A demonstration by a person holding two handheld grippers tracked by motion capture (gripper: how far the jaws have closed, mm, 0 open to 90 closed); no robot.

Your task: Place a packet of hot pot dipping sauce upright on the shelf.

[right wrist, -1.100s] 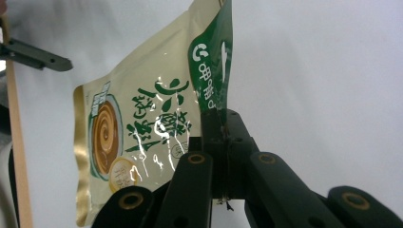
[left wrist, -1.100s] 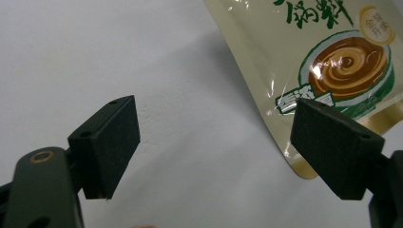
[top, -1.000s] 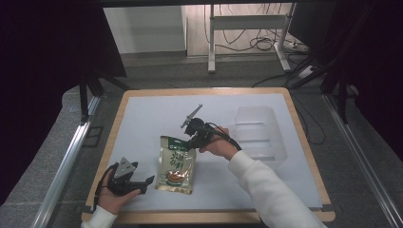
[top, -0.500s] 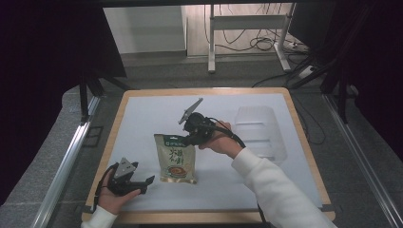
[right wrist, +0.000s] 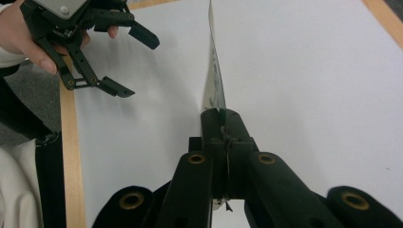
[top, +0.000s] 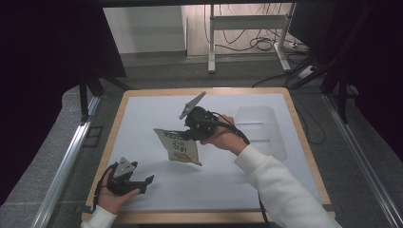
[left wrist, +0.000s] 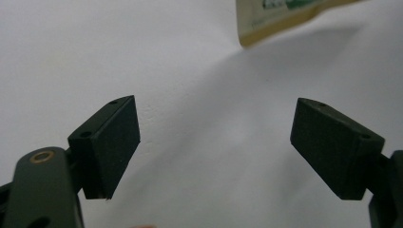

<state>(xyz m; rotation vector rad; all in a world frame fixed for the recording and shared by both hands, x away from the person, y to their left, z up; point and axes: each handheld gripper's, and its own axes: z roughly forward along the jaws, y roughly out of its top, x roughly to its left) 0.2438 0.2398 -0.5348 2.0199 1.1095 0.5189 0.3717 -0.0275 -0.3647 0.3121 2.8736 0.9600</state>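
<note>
The snack packet [top: 179, 148] is held lifted above the middle of the counter [top: 142, 114], tilted, with its lower corner hanging nearest the white surface and a shadow thrown beneath it. Its top edge is pinched in the right tool [top: 192, 134], whose jaws are seen in the right gripper view pressed together on the thin foil, the packet [right wrist: 215, 80] rising edge-on from between them. A corner of the packet [left wrist: 280, 19] is also caught at the top of the left gripper view.

The left tool [top: 142, 183] is held near the counter's near left corner, well apart from the packet; its jaws stand wide with nothing between them, and the bare surface is seen past them. From the right gripper view it [right wrist: 119, 47] appears spread and empty as well.

A clear plastic tray [top: 259, 130] lies toward the counter's right edge, with nothing visible in it.

The pickup is judged done. If the tray is the goal, carrying the packet across and releasing it there is judged to remain.
</note>
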